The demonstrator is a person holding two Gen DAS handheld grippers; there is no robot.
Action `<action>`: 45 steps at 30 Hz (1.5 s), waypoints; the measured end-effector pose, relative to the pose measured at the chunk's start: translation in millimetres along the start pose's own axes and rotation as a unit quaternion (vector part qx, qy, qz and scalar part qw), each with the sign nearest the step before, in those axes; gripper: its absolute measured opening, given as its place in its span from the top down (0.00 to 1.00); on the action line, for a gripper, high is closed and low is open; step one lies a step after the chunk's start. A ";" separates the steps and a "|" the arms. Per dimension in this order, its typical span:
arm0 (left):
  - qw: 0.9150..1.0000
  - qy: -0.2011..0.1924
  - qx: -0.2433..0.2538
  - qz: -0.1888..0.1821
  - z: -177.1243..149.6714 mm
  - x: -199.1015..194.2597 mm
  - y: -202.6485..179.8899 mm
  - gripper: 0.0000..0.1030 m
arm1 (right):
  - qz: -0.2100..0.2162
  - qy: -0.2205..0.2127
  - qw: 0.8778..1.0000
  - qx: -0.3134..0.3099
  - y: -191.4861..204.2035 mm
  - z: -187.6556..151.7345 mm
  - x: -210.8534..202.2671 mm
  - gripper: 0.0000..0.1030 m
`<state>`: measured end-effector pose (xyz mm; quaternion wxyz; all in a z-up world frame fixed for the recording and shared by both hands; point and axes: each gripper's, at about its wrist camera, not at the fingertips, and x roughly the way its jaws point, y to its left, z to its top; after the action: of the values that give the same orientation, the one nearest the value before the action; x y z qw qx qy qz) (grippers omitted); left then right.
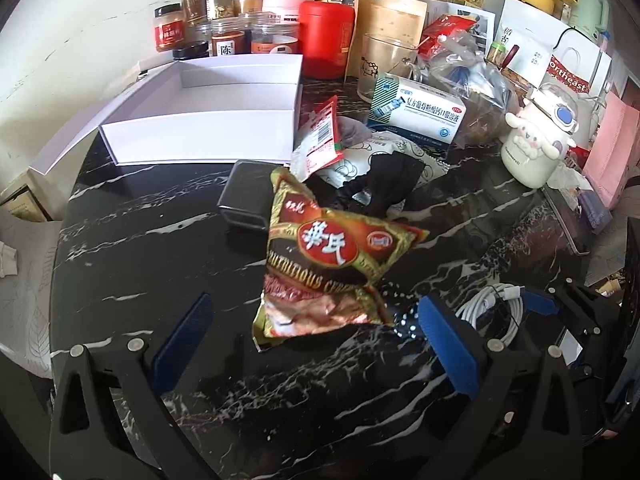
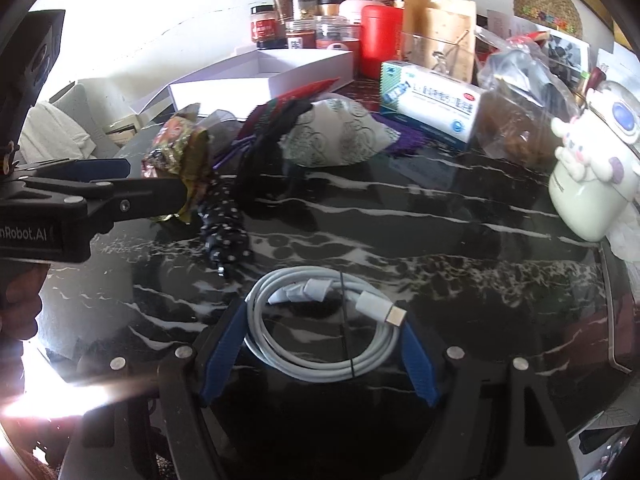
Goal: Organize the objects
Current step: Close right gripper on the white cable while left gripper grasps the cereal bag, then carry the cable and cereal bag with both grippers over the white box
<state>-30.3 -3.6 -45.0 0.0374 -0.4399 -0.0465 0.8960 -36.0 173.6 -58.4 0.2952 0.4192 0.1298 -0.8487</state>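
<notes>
Cable coil (image 2: 320, 320), white and bundled flat on the black marble table (image 2: 460, 248), lies directly between the blue pads of your right gripper (image 2: 320, 348). Its loop is wider than it is deep, with the long axis running across from pad to pad, and the plug end points toward the right pad. The jaws stand apart around the coil; the pads appear just beside its outer turns, and whether they already press on it cannot be told. Your right hand is the nearer one by far.

Your left gripper (image 1: 312, 328) hovers with jaws wide apart over a snack packet (image 1: 332, 268), which lies just ahead of the pads, untouched. Beyond it sits the open white box (image 1: 200, 120), the likely destination, to the far left of the coil.

Count: one cable coil, one snack packet, one white box, one medicine carton (image 1: 416, 110), one cream character cup (image 1: 536, 140), and two grippers.
</notes>
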 end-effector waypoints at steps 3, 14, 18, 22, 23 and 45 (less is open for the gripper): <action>1.000 0.007 -0.002 0.003 4.5 10.1 1.2 0.01 | -0.002 0.000 1.000 0.006 -8.1 -1.4 -0.9 0.29; 1.000 0.012 0.011 0.016 9.4 32.4 -0.3 0.07 | 0.012 -0.004 1.000 0.000 -11.7 -0.2 1.6 0.20; 1.000 0.014 0.015 0.009 6.7 37.2 -3.6 0.19 | 0.006 -0.006 1.000 -0.012 -6.3 -1.8 3.9 0.14; 1.000 0.006 0.007 -0.012 4.3 33.3 -2.8 0.32 | -0.006 -0.013 1.000 -0.017 -3.1 -3.7 5.5 0.12; 1.000 0.004 0.006 -0.011 4.0 31.3 -2.0 0.33 | -0.007 -0.014 1.000 -0.016 -3.2 -3.9 5.6 0.12; 0.999 -0.027 -0.028 -0.015 -3.8 -18.7 17.2 0.44 | 0.017 -0.029 0.999 -0.012 -7.1 -0.2 -4.5 0.26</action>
<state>-16.3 -22.6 -34.6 0.0375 -0.4156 -0.0788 0.9053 -38.0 181.0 -55.1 0.3186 0.3929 0.1244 -0.8536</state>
